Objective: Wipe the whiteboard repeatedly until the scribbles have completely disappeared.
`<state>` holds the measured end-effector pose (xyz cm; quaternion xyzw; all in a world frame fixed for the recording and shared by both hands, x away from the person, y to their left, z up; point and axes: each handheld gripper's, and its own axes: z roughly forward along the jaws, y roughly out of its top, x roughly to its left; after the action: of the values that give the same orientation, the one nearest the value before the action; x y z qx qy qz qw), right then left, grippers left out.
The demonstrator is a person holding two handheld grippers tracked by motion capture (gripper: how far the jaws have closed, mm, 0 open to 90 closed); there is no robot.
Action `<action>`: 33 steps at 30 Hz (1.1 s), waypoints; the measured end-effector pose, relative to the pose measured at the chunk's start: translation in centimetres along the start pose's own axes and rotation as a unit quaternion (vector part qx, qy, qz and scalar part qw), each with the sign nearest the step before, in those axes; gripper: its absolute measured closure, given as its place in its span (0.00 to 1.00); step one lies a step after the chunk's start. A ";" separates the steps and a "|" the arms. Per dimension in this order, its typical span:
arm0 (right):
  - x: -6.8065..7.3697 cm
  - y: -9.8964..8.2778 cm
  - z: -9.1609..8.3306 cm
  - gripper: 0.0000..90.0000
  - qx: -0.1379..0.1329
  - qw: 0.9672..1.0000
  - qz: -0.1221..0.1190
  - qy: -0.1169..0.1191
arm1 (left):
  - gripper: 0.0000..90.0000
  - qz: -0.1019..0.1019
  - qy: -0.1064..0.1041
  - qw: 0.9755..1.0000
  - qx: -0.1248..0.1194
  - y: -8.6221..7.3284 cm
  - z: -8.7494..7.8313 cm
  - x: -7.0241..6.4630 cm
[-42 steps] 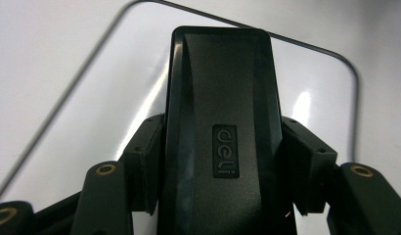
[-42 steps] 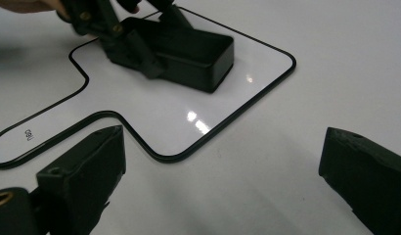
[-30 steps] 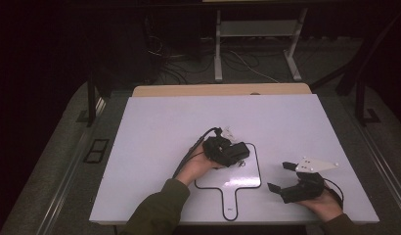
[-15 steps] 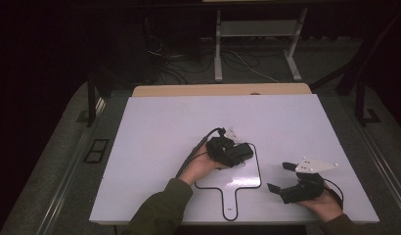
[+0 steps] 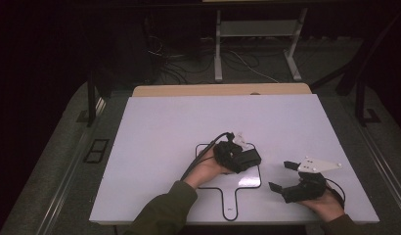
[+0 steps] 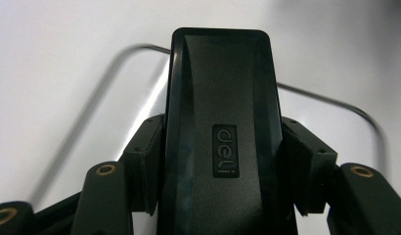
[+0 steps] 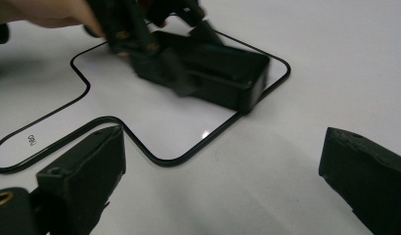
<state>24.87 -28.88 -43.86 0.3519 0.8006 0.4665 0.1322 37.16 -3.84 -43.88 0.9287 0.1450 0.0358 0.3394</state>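
Black jaws of the left gripper [image 6: 218, 161] clamped both long sides of a black box [image 6: 219, 122] marked "deli". The box sat over the black outline [image 5: 252, 182] drawn on the white surface [image 5: 164, 132], near the outline's far right corner, as seen from the right gripper view. Right gripper [image 5: 282, 177] rested just beside the outline's right edge, jaws spread wide, holding nothing, gripped by the right hand [image 5: 325, 203].
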 end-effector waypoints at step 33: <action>0.0 -0.1 -0.1 0.03 0.001 1.000 -0.001 0.004 | 0.44 0.001 -0.019 1.000 -0.009 -2.3 -1.7 -2.3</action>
<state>24.81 -28.99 -43.92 0.3494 0.8021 0.4667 0.1293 34.11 -1.74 -43.95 0.9264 0.1369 0.0198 0.3503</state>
